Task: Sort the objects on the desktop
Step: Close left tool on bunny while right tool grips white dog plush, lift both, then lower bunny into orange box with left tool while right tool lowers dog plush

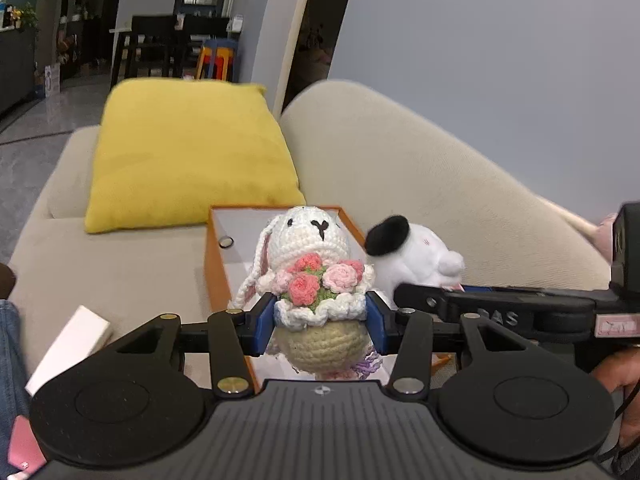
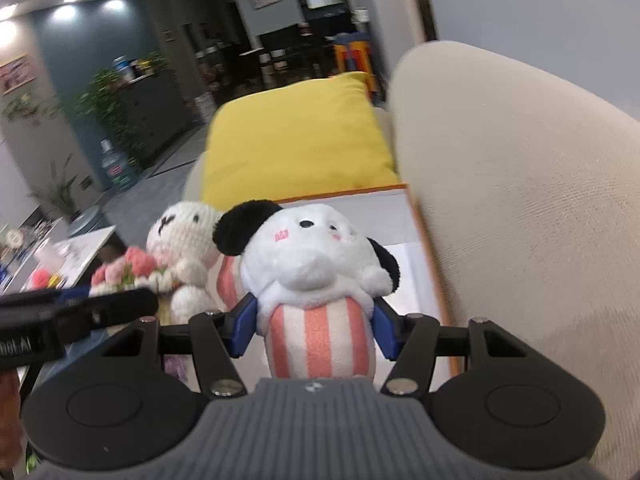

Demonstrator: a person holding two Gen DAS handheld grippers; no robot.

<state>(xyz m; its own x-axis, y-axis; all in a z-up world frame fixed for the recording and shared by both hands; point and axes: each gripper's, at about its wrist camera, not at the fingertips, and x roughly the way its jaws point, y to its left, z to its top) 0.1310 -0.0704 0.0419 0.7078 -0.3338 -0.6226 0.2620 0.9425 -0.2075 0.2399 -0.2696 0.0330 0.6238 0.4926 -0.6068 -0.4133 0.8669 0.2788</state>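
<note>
Orange walls frame the open box (image 1: 216,276) in your left wrist view; it sits on the beige sofa (image 1: 120,272) with its white lining showing and a small dark ring (image 1: 226,242) against the inner left wall. Your left gripper (image 1: 321,320) has its blue pads (image 1: 265,330) pressed into both sides of the crocheted bunny (image 1: 316,272), holding it above the box. The bunny stands upright, face turned to the camera, long axis vertical, a bouquet of pink roses at its chest. Just to its right, the white plush dog (image 1: 416,256) hangs in your other tool, whose black arm crosses the frame. A yellow cushion (image 1: 188,152) leans behind the box, a white carton (image 1: 68,348) lies at lower left, and a dim dining room with dark chairs opens beyond.

From the right wrist view, your right gripper (image 2: 316,326) is clamped on the white plush dog (image 2: 316,264) at its striped pink-and-white body. The dog is upright, facing the camera, black ears out to either side, above the orange box (image 2: 430,276), which lies close beside the sofa's back. The crocheted bunny (image 2: 180,248) is just to the left, blurred, apparently touching the dog's side. The yellow cushion (image 2: 296,148) sits behind, with potted plants and a blue wall farther off.
</note>
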